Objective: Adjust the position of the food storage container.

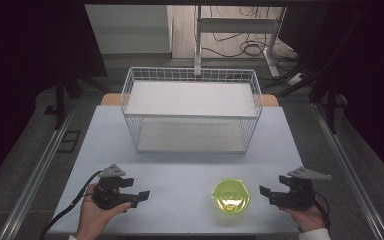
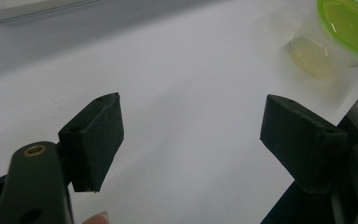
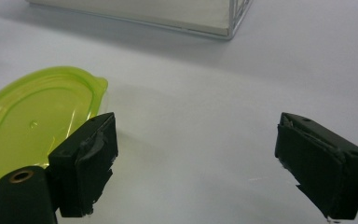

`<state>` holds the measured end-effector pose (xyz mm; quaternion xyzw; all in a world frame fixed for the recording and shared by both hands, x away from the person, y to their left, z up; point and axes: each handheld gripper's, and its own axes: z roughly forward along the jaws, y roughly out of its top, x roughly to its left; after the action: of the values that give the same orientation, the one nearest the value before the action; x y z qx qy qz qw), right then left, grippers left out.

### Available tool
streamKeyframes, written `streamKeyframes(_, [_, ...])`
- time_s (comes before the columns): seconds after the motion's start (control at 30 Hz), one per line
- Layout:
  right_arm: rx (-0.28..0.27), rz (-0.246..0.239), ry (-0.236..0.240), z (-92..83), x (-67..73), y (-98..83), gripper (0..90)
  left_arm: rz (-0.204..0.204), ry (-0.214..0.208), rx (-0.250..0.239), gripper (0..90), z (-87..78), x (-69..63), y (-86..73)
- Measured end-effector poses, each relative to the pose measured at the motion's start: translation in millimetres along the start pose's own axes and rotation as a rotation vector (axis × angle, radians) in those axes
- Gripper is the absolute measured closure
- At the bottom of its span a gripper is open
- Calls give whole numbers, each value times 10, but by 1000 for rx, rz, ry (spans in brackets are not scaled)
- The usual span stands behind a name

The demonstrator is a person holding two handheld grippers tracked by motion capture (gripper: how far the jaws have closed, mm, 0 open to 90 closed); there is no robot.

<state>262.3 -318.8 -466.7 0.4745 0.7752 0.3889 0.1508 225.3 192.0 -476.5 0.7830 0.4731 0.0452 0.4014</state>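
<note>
With both grippers resting low near the bottom edge of the high view, nothing is grasped yet. Left gripper point(image 1: 139, 196) sits lower left, jaws spread wide, bare table point(image 1: 180, 170) between them; in its own view the tub point(image 2: 335, 39) shows at upper right, well apart. Right gripper point(image 1: 267, 192) sits lower right, jaws also released wide, pointing toward frame centre. The tub point(image 1: 230, 196), clear plastic with a lime-green lid point(image 3: 32, 123), stands upright on the table at lower centre-right, just beside the right gripper's tip. In the right gripper view the lid is at left, partly behind the left-hand jaw, not between the jaws, so no contact as far as I can tell. Wire basket point(image 1: 192, 107) stands at upper centre, open top, well apart from the tub. My read: right gripper is closer and wide enough to straddle the tub, so it's staged for the pick; left just parked clear.
</note>
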Motion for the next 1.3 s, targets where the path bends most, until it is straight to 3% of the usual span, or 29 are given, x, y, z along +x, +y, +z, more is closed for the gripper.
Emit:
streamKeyframes(0.23, [3, 2, 12, -9, -19, 5, 152, -7, 1, -3, 208, -37, -9, -7])
streamKeyframes(0.4, [10, 3, 3, -38, 2, 11, 173, -13, 13, -37, 210, -147, 34, 3])
streamKeyframes(0.77, [16, -11, 21, -109, 57, 10, 262, -15, 12, -37, 208, -135, 85, 41])
streamKeyframes(0.9, [27, -18, 39, -119, 77, -13, 309, -27, -30, -41, 207, -118, 78, 51])
streamKeyframes(1.17, [64, -42, 85, -139, 121, -62, 418, -21, -17, -29, 206, -100, 71, 45])
streamKeyframes(1.27, [85, -70, 102, -136, 171, -80, 498, -14, -10, -23, 205, -96, 70, 41])
streamKeyframes(1.3, [100, -115, 108, -129, 228, -100, 619, -2, 10, -14, 204, -94, 82, 39])
